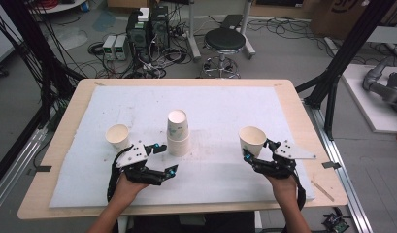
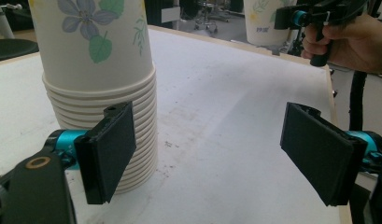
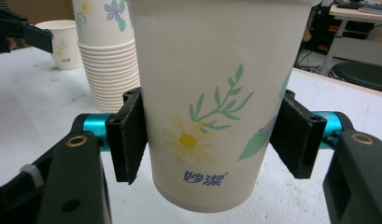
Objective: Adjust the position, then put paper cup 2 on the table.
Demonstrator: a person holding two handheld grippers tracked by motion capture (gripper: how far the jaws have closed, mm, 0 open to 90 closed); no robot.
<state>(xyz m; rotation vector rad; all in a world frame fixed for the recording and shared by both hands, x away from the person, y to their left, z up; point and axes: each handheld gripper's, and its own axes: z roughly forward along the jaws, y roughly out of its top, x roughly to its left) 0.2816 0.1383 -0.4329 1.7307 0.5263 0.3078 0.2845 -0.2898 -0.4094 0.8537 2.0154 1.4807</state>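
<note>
A tall stack of flowered paper cups (image 1: 177, 132) stands at the middle of the white mat (image 1: 220, 179). One single cup (image 1: 117, 136) stands upright to its left. My left gripper (image 1: 166, 158) is open just in front of the stack; in the left gripper view the stack (image 2: 97, 88) lies outside the left pad, and only bare mat is between the jaws of the gripper (image 2: 212, 154). My right gripper (image 1: 256, 149) is shut on another upright paper cup (image 1: 252, 139), its pads (image 3: 130, 140) pressed against the sides of the cup (image 3: 212, 93).
The mat covers most of a wooden table (image 1: 74, 116). A stool (image 1: 224, 44), computer boxes (image 1: 146, 29) and floor cables lie beyond the far edge. Black frame posts (image 1: 349, 48) rise at the right. Bare mat stretches between the two grippers.
</note>
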